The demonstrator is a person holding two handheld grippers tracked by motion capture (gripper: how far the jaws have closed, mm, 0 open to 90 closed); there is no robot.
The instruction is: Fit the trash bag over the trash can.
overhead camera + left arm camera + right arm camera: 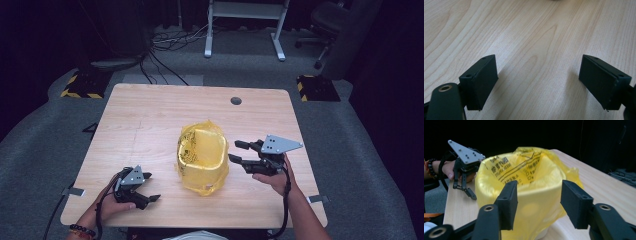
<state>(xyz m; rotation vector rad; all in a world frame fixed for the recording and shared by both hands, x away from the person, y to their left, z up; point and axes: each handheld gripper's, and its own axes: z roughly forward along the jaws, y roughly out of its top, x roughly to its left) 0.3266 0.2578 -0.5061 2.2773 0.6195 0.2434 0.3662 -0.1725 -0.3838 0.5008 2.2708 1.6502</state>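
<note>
Right gripper [537,203]: jaws wide, nothing held, aimed at the near wall of the bin [205,162], just short of touching. Left gripper [539,82]: jaws wide, empty, low over bare table [529,32], well apart from the bin.

The bin stands upright at mid-table, lined with a yellow bag [524,167] draped over its rim and loose at the base. Judged step: approach, likely to pinch the bag. Next move calls for closing on film only, not the bin wall; the left gripper must come in.

Nothing else on the table. Beyond it: chair [327,22], desk frame [245,25], floor cables. No obstruction.
</note>
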